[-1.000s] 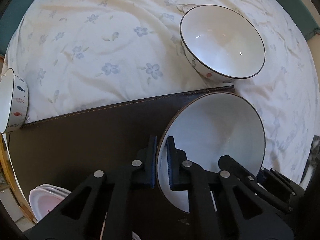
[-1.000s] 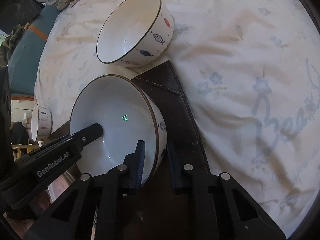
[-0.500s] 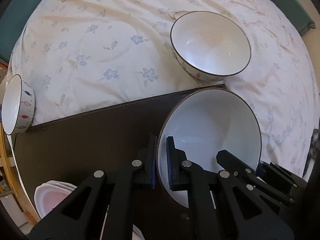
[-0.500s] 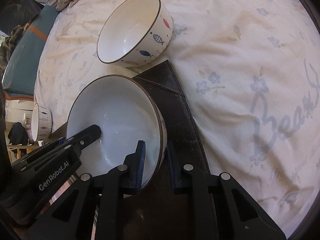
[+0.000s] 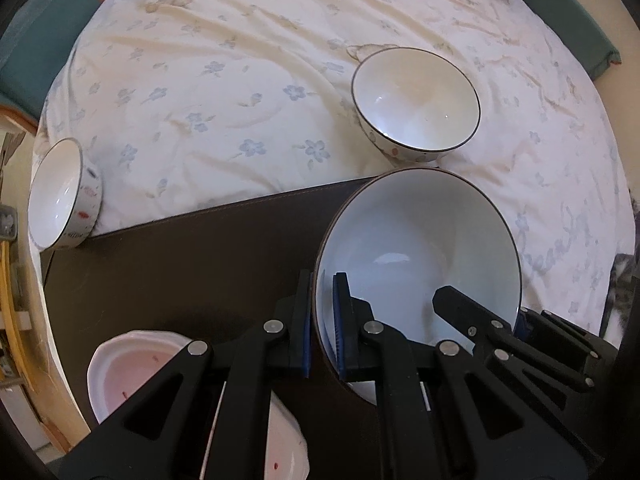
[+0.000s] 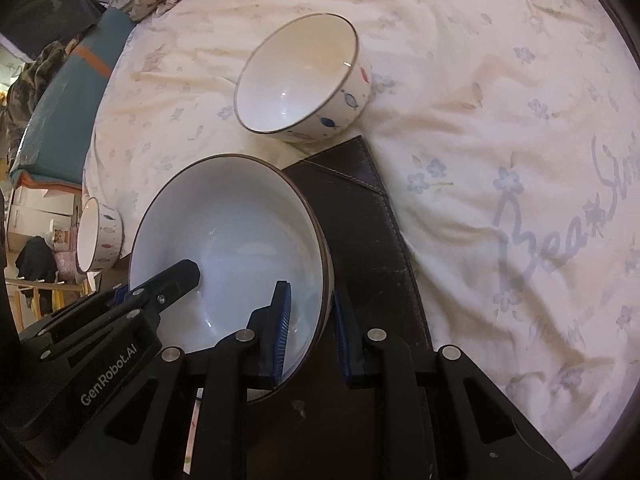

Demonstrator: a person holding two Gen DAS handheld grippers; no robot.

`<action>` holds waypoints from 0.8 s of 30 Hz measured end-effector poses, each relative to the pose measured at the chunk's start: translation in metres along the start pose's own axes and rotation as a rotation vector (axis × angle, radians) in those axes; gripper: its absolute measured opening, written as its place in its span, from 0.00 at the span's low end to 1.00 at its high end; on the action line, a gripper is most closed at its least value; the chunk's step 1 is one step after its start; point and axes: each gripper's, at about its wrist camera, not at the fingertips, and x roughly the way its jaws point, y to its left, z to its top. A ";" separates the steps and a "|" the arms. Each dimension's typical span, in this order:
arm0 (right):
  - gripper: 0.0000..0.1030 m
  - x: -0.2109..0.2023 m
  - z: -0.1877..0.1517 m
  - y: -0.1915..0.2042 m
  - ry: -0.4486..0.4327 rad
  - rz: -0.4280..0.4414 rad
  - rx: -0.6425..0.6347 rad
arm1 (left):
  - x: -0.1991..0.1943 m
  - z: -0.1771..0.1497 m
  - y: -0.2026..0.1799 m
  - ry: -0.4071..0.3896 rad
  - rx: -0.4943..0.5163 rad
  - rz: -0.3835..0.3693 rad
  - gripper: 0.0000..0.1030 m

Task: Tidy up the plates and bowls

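A large white bowl (image 5: 420, 256) with a brown rim hangs tilted above the dark brown mat (image 5: 180, 256). My left gripper (image 5: 322, 320) is shut on its left rim, one blue pad inside and one outside. My right gripper (image 6: 310, 312) is shut on the opposite rim of the same bowl (image 6: 232, 240). In the right wrist view a finger of the left gripper (image 6: 180, 276) reaches into the bowl. A fish-patterned bowl (image 5: 416, 100) sits upright on the cloth just beyond the mat's far corner. A smaller fish bowl (image 5: 60, 196) stands at the mat's left corner.
Stacked pinkish-white plates (image 5: 132, 376) lie on the mat under my left gripper. A floral white tablecloth (image 5: 240, 80) covers the round table. Teal chair seats (image 5: 576, 32) ring its edge. Cluttered furniture and boxes (image 6: 36, 200) stand past the left edge in the right wrist view.
Both grippers have risen with the large bowl between them. The table, the mat and the other bowls look farther away, and more of the plate stack shows.
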 end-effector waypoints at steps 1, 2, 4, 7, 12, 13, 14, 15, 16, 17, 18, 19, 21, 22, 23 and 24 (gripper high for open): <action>0.22 -0.002 -0.001 0.004 -0.001 -0.001 -0.007 | -0.003 -0.002 0.002 -0.003 -0.002 0.001 0.07; 0.22 -0.003 -0.002 0.006 -0.001 0.000 -0.010 | -0.007 -0.005 0.005 -0.008 -0.003 0.001 0.07; 0.22 -0.006 -0.004 0.013 -0.001 -0.001 -0.025 | -0.014 -0.010 0.012 -0.017 -0.009 0.001 0.07; 0.22 -0.012 -0.009 0.025 -0.007 -0.001 -0.052 | -0.022 -0.015 0.021 -0.026 -0.022 -0.005 0.07; 0.22 -0.021 -0.018 0.047 -0.015 0.009 -0.107 | -0.040 -0.029 0.040 -0.044 -0.040 -0.008 0.08; 0.22 -0.023 -0.020 0.053 -0.016 0.015 -0.118 | -0.043 -0.033 0.044 -0.047 -0.041 -0.007 0.08; 0.22 -0.024 -0.023 0.057 -0.016 0.017 -0.126 | -0.046 -0.037 0.048 -0.049 -0.045 -0.007 0.08; 0.22 -0.025 -0.026 0.062 -0.017 0.019 -0.139 | -0.049 -0.041 0.051 -0.051 -0.048 -0.007 0.08; 0.22 -0.027 -0.029 0.068 -0.017 0.021 -0.153 | -0.051 -0.044 0.056 -0.052 -0.053 -0.007 0.08; 0.22 -0.028 -0.032 0.071 -0.016 0.023 -0.162 | -0.054 -0.048 0.060 -0.054 -0.057 -0.008 0.08; 0.22 -0.029 -0.036 0.077 -0.014 0.026 -0.177 | -0.056 -0.052 0.064 -0.056 -0.059 -0.011 0.08; 0.22 -0.031 -0.040 0.082 -0.011 0.030 -0.187 | -0.059 -0.056 0.067 -0.059 -0.060 -0.012 0.08; 0.22 -0.032 -0.046 0.089 -0.004 0.032 -0.203 | -0.065 -0.065 0.074 -0.069 -0.055 -0.008 0.08; 0.22 -0.032 -0.051 0.093 -0.003 0.033 -0.215 | -0.068 -0.070 0.077 -0.074 -0.055 -0.003 0.08; 0.22 -0.033 -0.055 0.097 0.000 0.037 -0.225 | -0.071 -0.074 0.080 -0.075 -0.056 0.001 0.08; 0.22 -0.033 -0.060 0.100 0.004 0.044 -0.231 | -0.072 -0.077 0.083 -0.076 -0.057 0.002 0.08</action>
